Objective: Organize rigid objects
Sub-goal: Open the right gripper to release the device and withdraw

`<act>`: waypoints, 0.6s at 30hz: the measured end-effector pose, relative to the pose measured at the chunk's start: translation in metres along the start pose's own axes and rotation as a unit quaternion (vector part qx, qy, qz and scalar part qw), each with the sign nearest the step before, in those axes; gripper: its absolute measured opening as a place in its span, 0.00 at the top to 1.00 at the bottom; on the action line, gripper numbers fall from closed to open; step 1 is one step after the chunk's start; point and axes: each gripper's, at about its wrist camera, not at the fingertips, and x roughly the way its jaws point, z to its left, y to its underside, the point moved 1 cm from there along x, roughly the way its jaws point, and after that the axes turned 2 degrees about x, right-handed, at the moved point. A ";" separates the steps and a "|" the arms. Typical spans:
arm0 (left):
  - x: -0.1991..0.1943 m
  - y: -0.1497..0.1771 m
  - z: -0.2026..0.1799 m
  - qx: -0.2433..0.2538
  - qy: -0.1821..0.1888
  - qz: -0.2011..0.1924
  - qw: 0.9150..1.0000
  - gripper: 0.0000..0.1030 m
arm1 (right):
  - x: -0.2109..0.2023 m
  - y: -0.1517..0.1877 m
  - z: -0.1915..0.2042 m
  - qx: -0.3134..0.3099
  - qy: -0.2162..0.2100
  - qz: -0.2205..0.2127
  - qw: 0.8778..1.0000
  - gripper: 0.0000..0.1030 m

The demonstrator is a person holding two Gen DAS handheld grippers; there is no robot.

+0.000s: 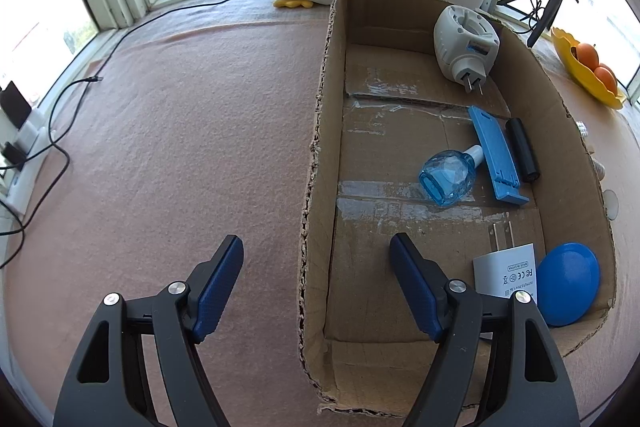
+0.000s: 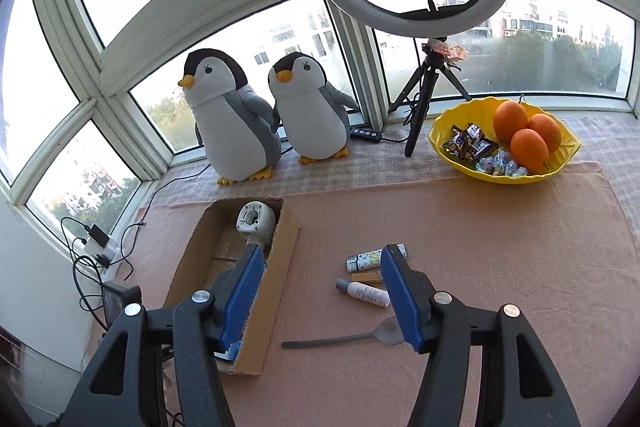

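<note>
An open cardboard box [image 1: 320,107] lies on the pink cloth. It holds a white plug-in device [image 1: 466,43], a clear blue bottle [image 1: 446,179], a blue stand [image 1: 496,159], a black cylinder [image 1: 522,151], a white charger [image 1: 506,271] and a blue disc [image 1: 568,283]. My left gripper [image 1: 316,243] hovers open above the box's left wall, holding nothing. The right wrist view shows the box [image 2: 280,267] at left. To its right lie a patterned bottle [image 2: 364,259], a wooden piece [image 2: 366,275], a white tube [image 2: 366,293] and a grey spoon [image 2: 340,341]. My right gripper [image 2: 323,251] is open and empty above the cloth.
Two plush penguins [image 2: 236,115] stand on the sill behind the box. A yellow bowl [image 2: 460,163] with oranges and sweets sits at the back right, beside a ring light on a tripod [image 2: 416,115]. Cables and a power strip [image 2: 100,247] lie at the left edge.
</note>
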 end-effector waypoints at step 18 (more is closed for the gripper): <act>0.000 -0.002 -0.001 0.003 -0.001 -0.001 1.000 0.25 | 0.036 0.051 -0.044 -0.044 0.048 0.053 0.996 0.28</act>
